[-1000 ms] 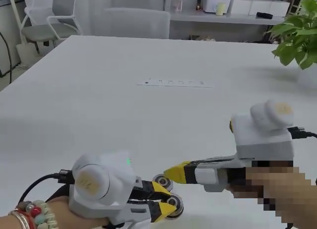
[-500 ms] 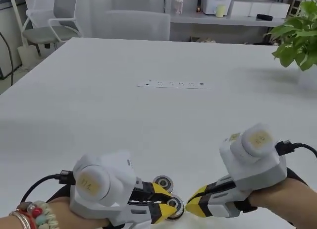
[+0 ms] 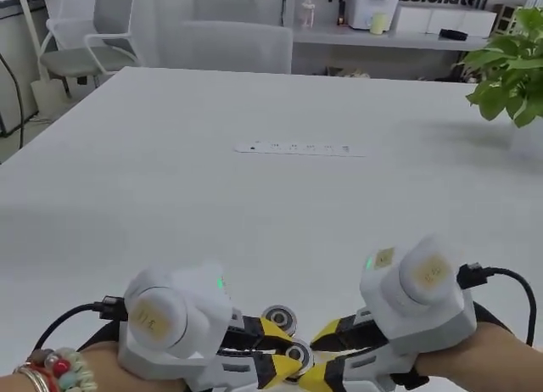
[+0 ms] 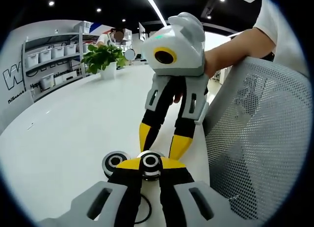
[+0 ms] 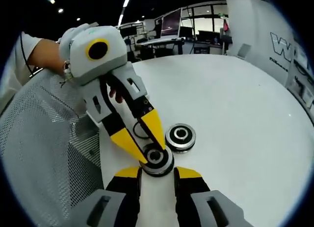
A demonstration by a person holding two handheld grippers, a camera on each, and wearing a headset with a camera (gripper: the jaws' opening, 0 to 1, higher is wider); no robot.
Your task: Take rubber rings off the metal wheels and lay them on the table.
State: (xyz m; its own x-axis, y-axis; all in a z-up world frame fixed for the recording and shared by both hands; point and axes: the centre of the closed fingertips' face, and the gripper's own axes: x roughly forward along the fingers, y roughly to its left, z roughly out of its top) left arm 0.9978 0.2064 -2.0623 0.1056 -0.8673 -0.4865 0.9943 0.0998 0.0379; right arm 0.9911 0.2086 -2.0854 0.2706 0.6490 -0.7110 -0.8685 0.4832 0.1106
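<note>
One metal wheel (image 5: 157,160) between narrow jaws of left gripper (image 4: 150,164), just ahead of parted right gripper (image 5: 158,174); second wheel (image 5: 180,137) beside.

Two round silver metal wheels with dark rims lie flat, side by side, at the near edge of the white table (image 3: 254,197). The farther wheel (image 5: 180,137) lies free. The nearer wheel (image 5: 157,159) is pinched between the left gripper's (image 4: 150,165) yellow tips. A thin black rubber ring (image 4: 149,208) lies flat just left of them.

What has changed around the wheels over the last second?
The right gripper came down and in from the right, and its open jaws are now at the metal wheel. It has not gripped it. The left gripper stays clamped on that wheel, and the second wheel hasn't moved.
</note>
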